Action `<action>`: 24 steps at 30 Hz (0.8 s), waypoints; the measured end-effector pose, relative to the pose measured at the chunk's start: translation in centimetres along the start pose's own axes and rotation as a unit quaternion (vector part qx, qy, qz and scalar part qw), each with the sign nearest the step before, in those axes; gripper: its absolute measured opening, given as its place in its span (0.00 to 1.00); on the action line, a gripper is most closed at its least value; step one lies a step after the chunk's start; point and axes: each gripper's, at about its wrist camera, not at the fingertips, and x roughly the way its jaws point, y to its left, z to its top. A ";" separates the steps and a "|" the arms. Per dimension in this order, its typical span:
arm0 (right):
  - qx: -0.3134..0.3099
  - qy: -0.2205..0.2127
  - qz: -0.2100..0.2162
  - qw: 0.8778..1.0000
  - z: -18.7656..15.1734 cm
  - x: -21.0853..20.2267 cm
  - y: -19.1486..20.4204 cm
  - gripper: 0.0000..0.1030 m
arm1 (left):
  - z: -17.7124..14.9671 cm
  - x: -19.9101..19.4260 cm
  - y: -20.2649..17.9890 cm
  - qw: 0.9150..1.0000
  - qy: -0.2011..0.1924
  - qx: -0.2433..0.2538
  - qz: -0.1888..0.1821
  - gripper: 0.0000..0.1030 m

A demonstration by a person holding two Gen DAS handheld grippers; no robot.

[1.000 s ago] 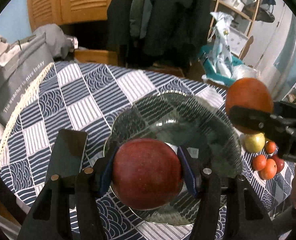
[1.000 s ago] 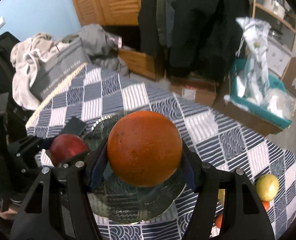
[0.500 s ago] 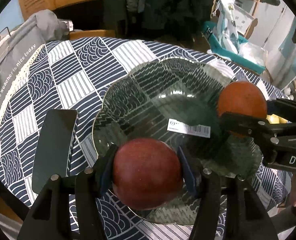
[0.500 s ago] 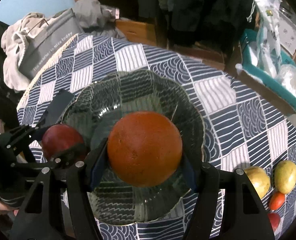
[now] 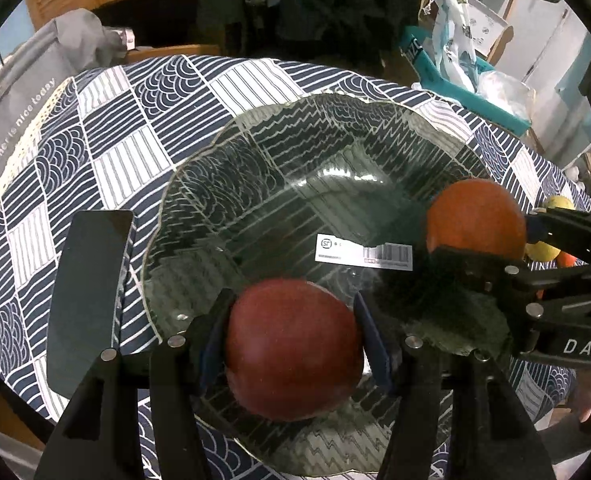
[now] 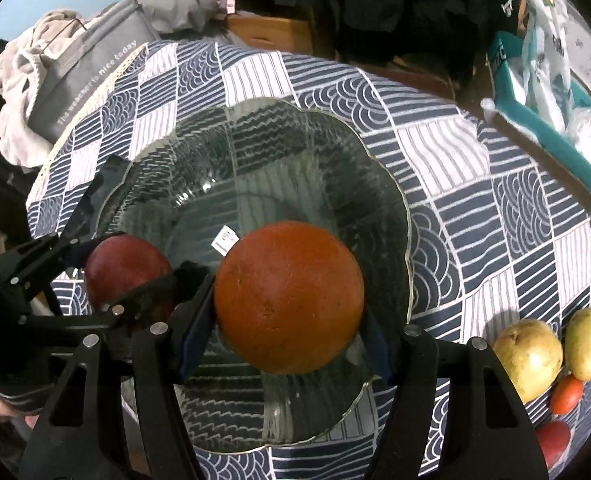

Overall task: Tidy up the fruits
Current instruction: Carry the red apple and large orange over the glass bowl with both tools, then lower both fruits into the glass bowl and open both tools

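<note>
My left gripper is shut on a red apple and holds it over the near left part of a large glass bowl. My right gripper is shut on an orange over the bowl. The orange and right gripper also show at the right of the left wrist view; the apple shows at the left of the right wrist view. Two yellow-green fruits and small red-orange fruits lie on the cloth right of the bowl.
The bowl sits on a navy and white patterned tablecloth. A dark phone lies left of the bowl. A grey bag and clothes sit at the table's far left edge. A barcode label shows in the bowl's bottom.
Both grippers have lowered and tilted down toward the bowl, each still holding its fruit. The orange and the apple now sit closer to the bowl's inside.
</note>
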 end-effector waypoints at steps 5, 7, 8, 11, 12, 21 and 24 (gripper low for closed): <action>-0.004 0.009 -0.003 1.000 -0.1 0.5 0.4 0.65 | -0.1 0.0 -0.3 1.000 -0.001 0.010 0.013 0.63; -0.007 0.008 -0.008 1.000 -0.1 0.6 0.6 0.65 | -0.2 0.1 -0.3 1.000 0.002 0.010 0.015 0.65; -0.007 0.009 -0.009 1.000 -0.1 0.7 0.6 0.65 | -0.2 0.2 -0.2 1.000 0.004 0.010 0.017 0.67; 0.008 0.001 0.007 1.000 0.1 0.3 0.2 0.68 | -0.3 0.1 -0.1 1.000 0.005 0.010 0.019 0.71; 0.018 -0.005 0.017 1.000 0.2 0.0 -0.1 0.69 | -0.3 0.0 -0.2 1.000 0.003 0.010 0.019 0.73; 0.045 -0.048 0.028 0.997 0.7 -3.1 -1.0 0.73 | 0.2 -1.8 -1.2 1.000 -0.014 0.011 0.012 0.78; 0.037 -0.072 0.012 0.997 0.7 -5.0 -0.7 0.73 | 0.4 -2.9 -1.7 1.000 -0.021 0.007 0.002 0.78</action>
